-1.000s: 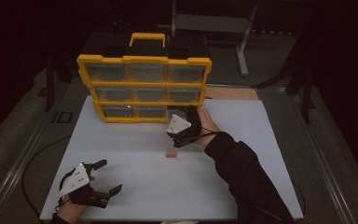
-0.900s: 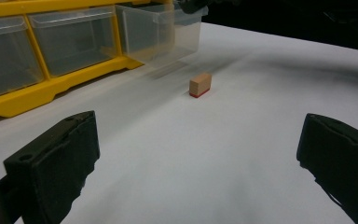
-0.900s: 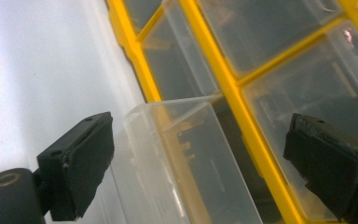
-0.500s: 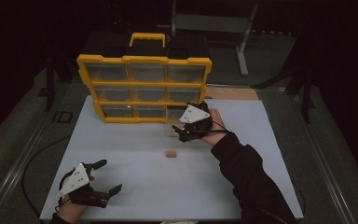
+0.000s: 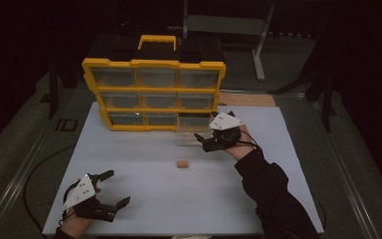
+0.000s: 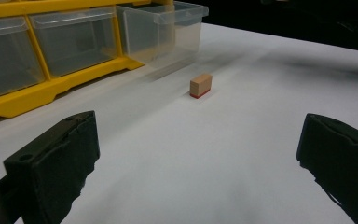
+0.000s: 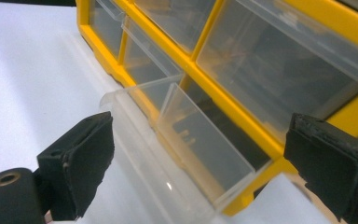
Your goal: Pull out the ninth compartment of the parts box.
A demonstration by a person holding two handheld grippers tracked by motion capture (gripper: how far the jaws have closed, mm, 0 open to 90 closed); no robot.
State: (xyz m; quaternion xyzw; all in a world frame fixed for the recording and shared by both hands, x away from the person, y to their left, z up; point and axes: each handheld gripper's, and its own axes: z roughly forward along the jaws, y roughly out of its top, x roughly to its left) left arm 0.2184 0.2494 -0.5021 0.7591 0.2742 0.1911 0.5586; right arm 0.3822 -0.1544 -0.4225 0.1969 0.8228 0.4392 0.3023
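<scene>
- Right tool: jaws wide apart, empty, just beside the pulled-out clear drawer at the yellow organizer's bottom-right corner.
- Left tool: jaws wide apart, empty, well in front of the organizer.
- Wooden block: on the desk, near the drawer.

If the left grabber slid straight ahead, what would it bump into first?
Probably the small wooden block, which lies ahead between the left gripper's open jaws, slightly off centre. Beyond it stands the pulled-out clear drawer. Depth is hard to judge.
</scene>
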